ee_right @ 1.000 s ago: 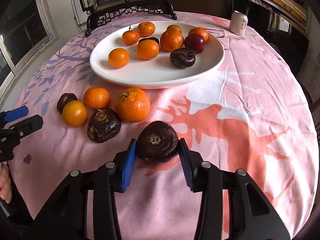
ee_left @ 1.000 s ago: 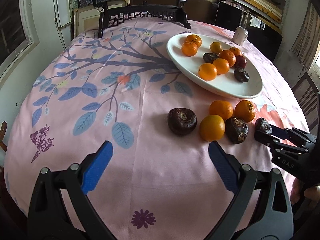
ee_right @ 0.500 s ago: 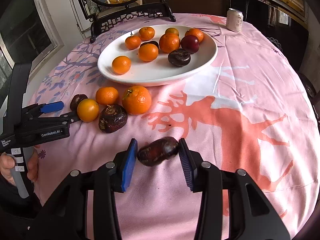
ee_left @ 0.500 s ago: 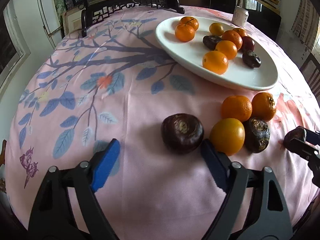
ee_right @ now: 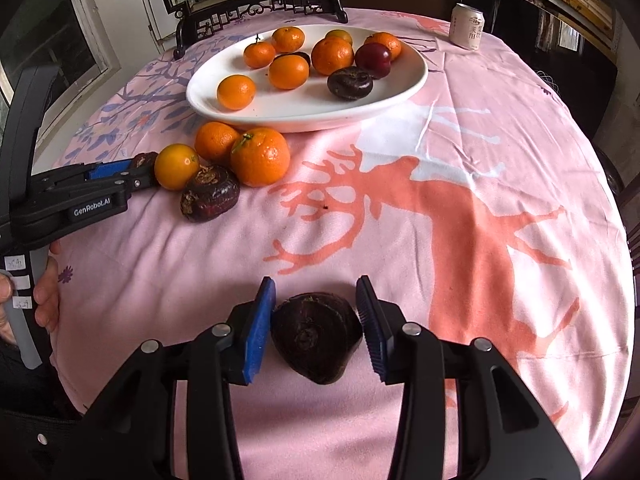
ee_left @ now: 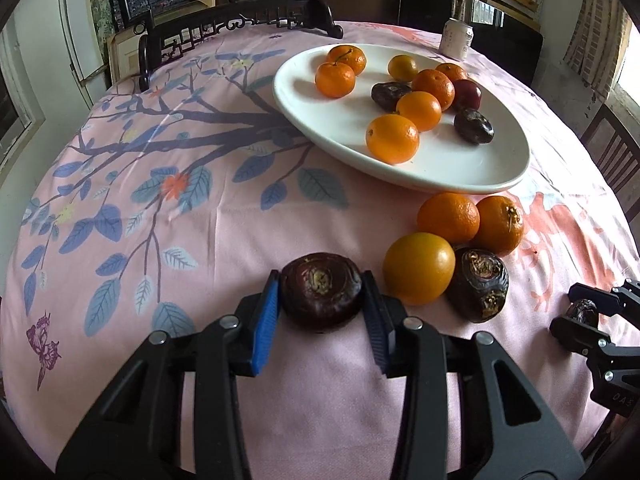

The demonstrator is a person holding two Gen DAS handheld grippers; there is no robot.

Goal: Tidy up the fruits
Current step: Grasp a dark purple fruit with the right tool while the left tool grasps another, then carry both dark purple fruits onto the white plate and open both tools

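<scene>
Left gripper [ee_left: 320, 304] closed on near chestnut [ee_left: 321, 295]; right gripper [ee_right: 316, 320] held another [ee_right: 316, 338], lifted. Plate [ee_left: 500, 168] next.

Round table in pink printed cloth [ee_left: 240, 232], carved dark stand [ee_left: 240, 28], daylit window [ee_right: 60, 40]

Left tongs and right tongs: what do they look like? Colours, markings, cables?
The left tongs and the right tongs are black plastic with triangular cut-outs, silver pivot screws and ribbed blue pads. The left body reads "GenRobot.AI" in white, with white stickers on its grey handle. No cables or sleeves show.
</scene>
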